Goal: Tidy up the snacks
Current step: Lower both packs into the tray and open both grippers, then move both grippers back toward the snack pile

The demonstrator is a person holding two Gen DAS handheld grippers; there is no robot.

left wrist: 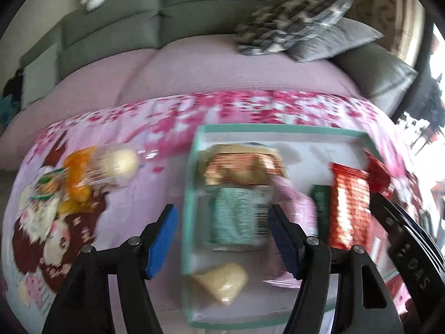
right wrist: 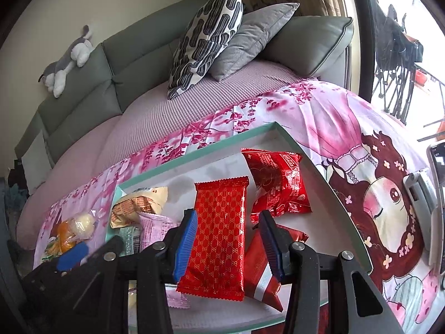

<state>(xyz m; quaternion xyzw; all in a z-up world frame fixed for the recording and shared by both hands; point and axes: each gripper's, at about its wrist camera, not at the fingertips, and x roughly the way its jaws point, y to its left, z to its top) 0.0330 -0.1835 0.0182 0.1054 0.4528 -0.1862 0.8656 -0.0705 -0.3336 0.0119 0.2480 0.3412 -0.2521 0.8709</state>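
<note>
Right wrist: tray (right wrist: 319, 167) holds red snack packets (right wrist: 219, 233).

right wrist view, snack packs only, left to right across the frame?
Orange-and-white pack on the cloth, outside the tray → beige-orange pack → pink pack → red patterned pack between the right gripper's fingers → red pouch.

Left wrist view smeared by motion blur; teal packet (left wrist: 239, 217) print unreadable. Phone (right wrist: 438, 183) cut off at right edge.
</note>
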